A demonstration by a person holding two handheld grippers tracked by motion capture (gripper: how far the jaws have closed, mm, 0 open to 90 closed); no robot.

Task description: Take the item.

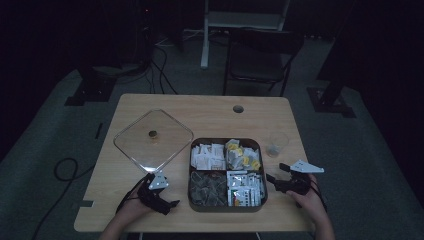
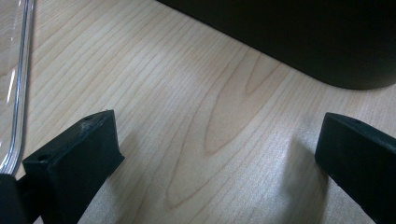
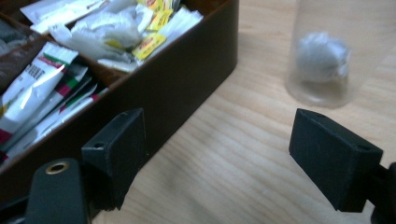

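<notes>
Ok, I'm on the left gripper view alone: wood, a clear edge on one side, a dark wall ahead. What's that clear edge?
Observer: It's the rim of the clear lid, lying flat on the table to the left of the box.
Operator: So the dark wall is that box?
Observer: Yes. It stands open, and its four compartments hold tea bags and sachets.
Operator: Where's the right gripper?
Observer: The right gripper is open and low by the box's right side, and a clear cup with a whitish wad in it stands just beyond.
</notes>
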